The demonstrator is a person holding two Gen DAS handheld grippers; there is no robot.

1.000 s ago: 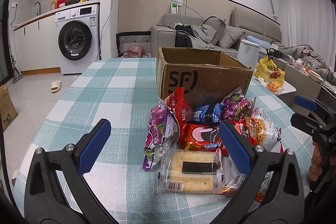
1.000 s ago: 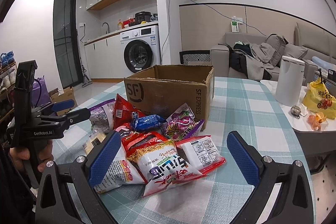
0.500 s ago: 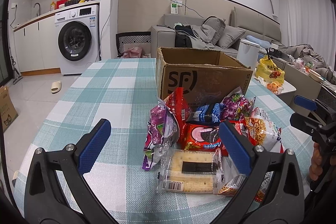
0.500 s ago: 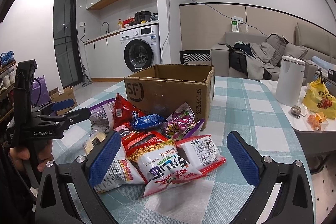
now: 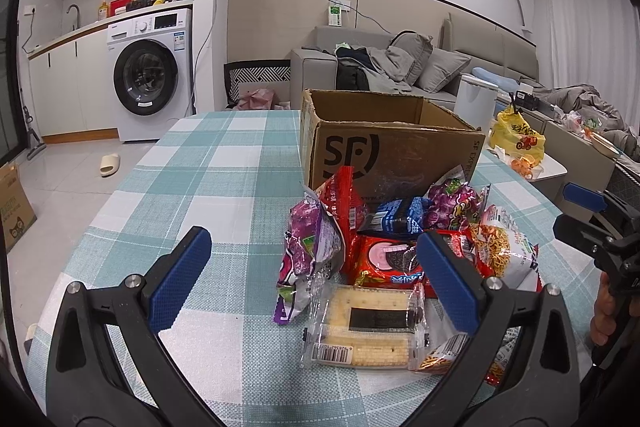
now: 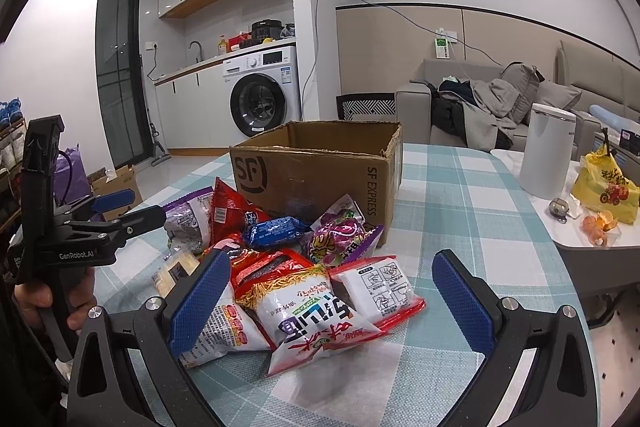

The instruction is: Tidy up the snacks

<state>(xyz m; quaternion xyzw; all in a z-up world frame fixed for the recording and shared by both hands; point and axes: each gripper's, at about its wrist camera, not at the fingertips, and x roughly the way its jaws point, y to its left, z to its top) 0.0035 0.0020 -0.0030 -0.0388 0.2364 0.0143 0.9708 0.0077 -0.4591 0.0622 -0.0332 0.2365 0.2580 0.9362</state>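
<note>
A pile of several snack packets lies on the checked tablecloth in front of an open cardboard box (image 5: 384,147) (image 6: 320,163). Nearest my left gripper (image 5: 316,279) lies a clear cracker pack (image 5: 368,327), with a purple bag (image 5: 308,251) and a red cookie pack (image 5: 388,263) behind it. My left gripper is open and holds nothing. My right gripper (image 6: 332,291) hovers open over a noodle bag (image 6: 316,311) and a red-edged white packet (image 6: 380,291). A blue packet (image 6: 276,229) and a purple candy bag (image 6: 340,239) lean against the box.
A white canister (image 6: 546,151), a yellow bag (image 6: 606,187) and orange peel (image 6: 600,227) sit on a side table at the right. A sofa with clothes and a washing machine (image 5: 150,75) stand behind. A hand holds each gripper at the frame edges.
</note>
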